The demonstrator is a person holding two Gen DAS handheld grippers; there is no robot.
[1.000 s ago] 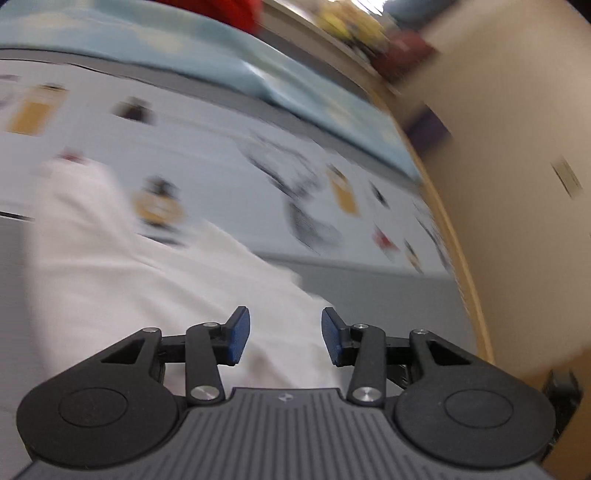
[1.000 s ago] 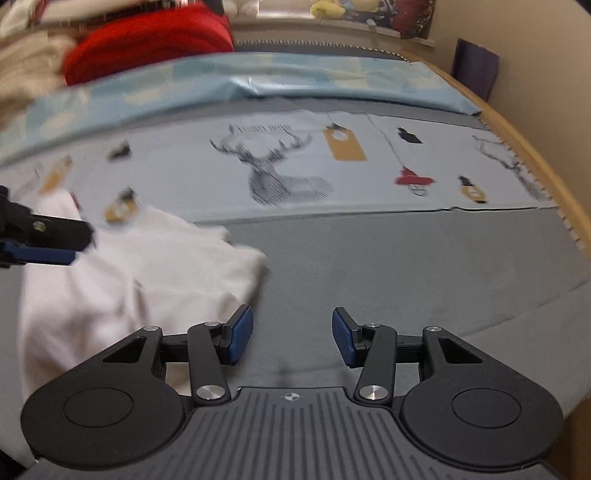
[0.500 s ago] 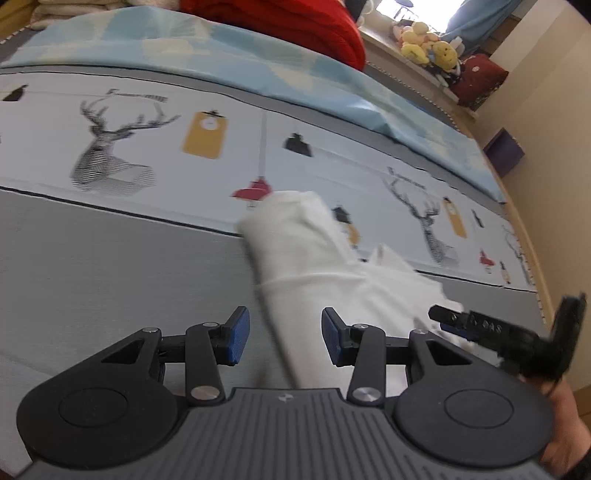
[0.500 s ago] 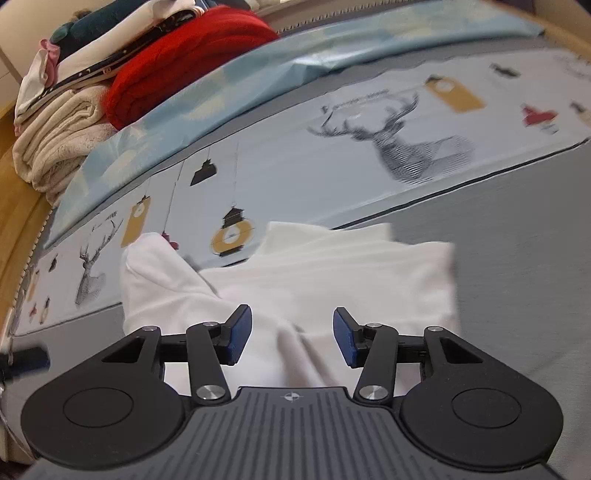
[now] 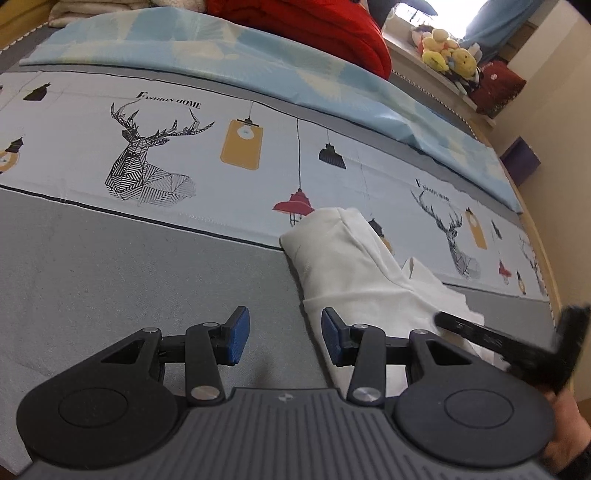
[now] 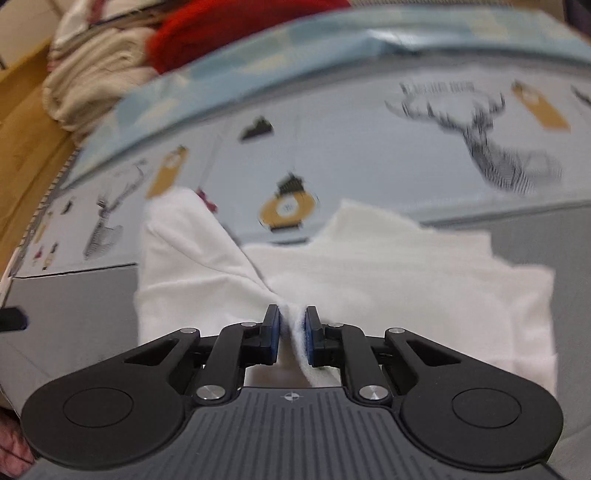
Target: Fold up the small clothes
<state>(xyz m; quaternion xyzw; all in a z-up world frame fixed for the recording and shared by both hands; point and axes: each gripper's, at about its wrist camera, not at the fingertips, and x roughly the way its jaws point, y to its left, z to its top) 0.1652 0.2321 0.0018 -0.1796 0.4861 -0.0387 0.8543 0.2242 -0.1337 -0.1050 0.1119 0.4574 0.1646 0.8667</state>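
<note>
While the white garment [image 6: 388, 280] lies rumpled on the grey part of the bed cover [image 5: 129, 280], directly ahead of my right gripper [image 6: 291, 332], I am in the grabbing step of the fold: those jaws are closing, with a pinched ridge of white cloth standing between the blue pads. Seen from that gripper, the garment spreads mostly crosswise, its long axis running from far left to right, with one sleeve-like lobe [image 6: 177, 229] reaching up and away to the left onto the printed strip of deer and lamps. From my left gripper [image 5: 284, 334] the same cloth lies to the right and ahead, its narrow end [image 5: 325, 229] pointing away toward the printed strip; this gripper stands about half open with nothing between its pads, only grey cover below, and the garment's edge is just beside its right finger [image 5: 330, 341]. By my judgement, the next move calls for the left tongs to shift right onto that near edge and take hold, so that both can lift and spread the piece flat. Beyond lie a pale blue sheet [image 5: 221, 48] and red bedding [image 5: 314, 26].
</note>
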